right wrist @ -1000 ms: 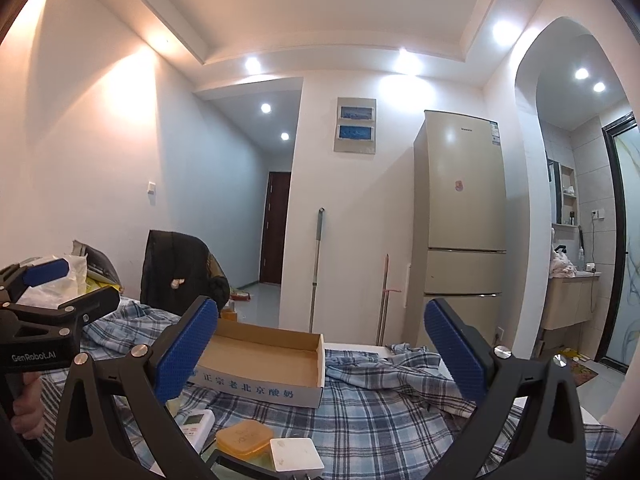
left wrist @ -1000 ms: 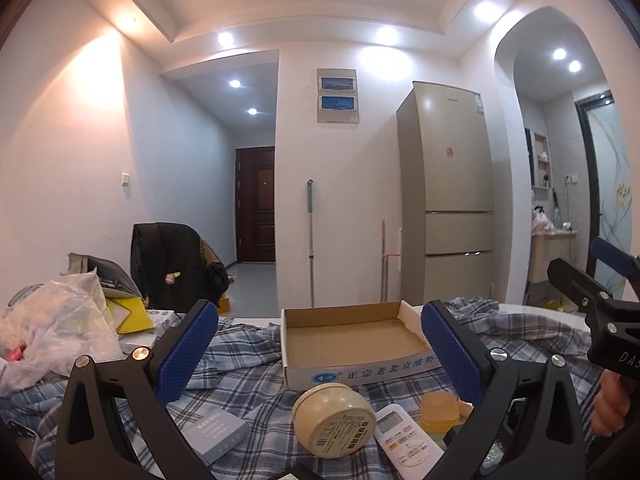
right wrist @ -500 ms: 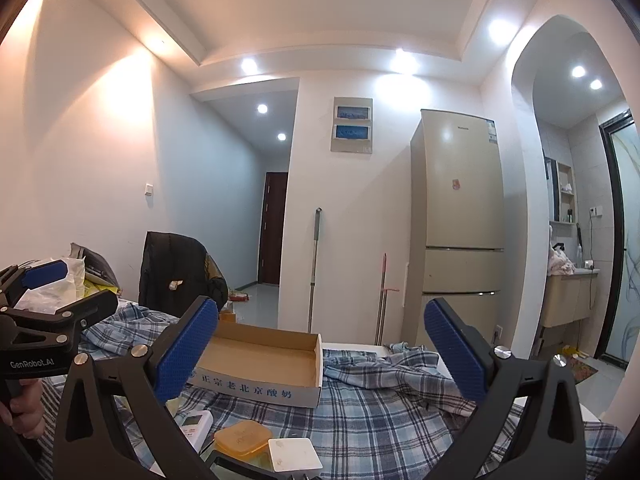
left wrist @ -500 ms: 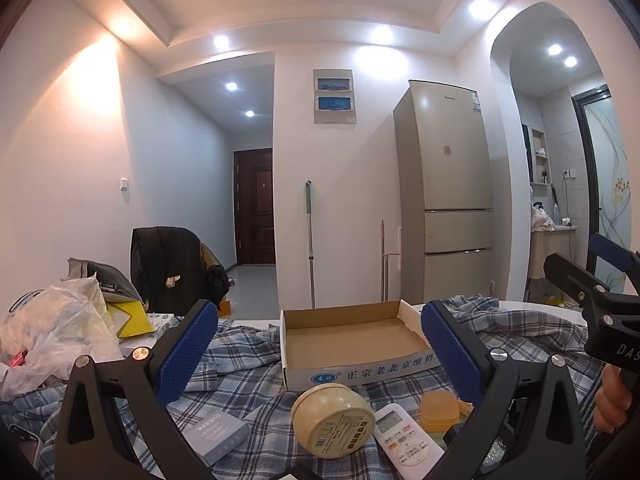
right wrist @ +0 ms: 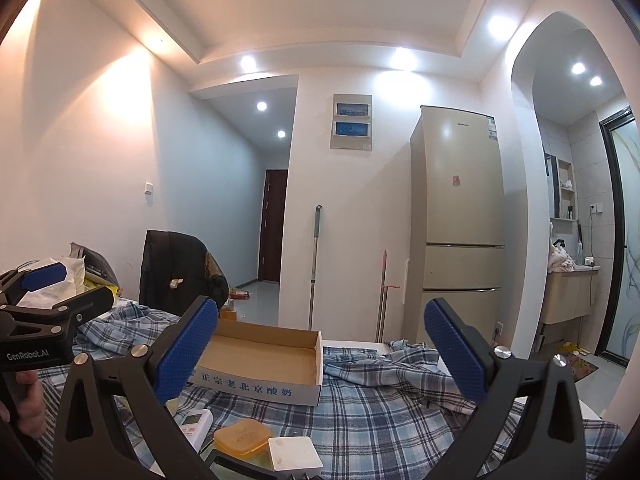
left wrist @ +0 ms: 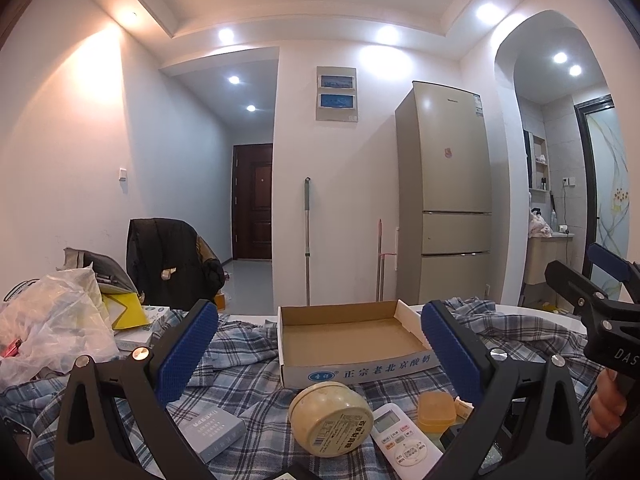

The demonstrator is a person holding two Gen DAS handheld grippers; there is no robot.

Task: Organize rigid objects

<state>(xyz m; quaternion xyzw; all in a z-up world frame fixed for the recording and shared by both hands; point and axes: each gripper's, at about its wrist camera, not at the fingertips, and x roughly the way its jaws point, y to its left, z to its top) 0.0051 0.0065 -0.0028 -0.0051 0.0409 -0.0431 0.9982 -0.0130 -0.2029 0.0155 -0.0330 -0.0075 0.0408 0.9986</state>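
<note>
An empty cardboard tray (left wrist: 352, 340) lies on a blue plaid cloth (left wrist: 248, 384); it also shows in the right wrist view (right wrist: 260, 364). In front of it lie a cream round tin (left wrist: 330, 418), a white remote (left wrist: 404, 440), an orange box (left wrist: 436, 408) and a grey-blue box (left wrist: 212, 434). The right wrist view shows the remote (right wrist: 194, 424), the orange box (right wrist: 242, 436) and a white square box (right wrist: 294, 452). My left gripper (left wrist: 316, 352) is open and empty, above the tin. My right gripper (right wrist: 320, 356) is open and empty, above the orange and white boxes.
A plastic bag (left wrist: 52, 328) and a yellow item pile at the left. A chair with a black jacket (left wrist: 168, 268) stands behind. A fridge (left wrist: 444, 196) and mop stand by the far wall. The table edge is at the right (right wrist: 592, 412).
Both views have tilted slightly upward; the table objects sit a little lower in frame. Both grippers stay open and empty.
</note>
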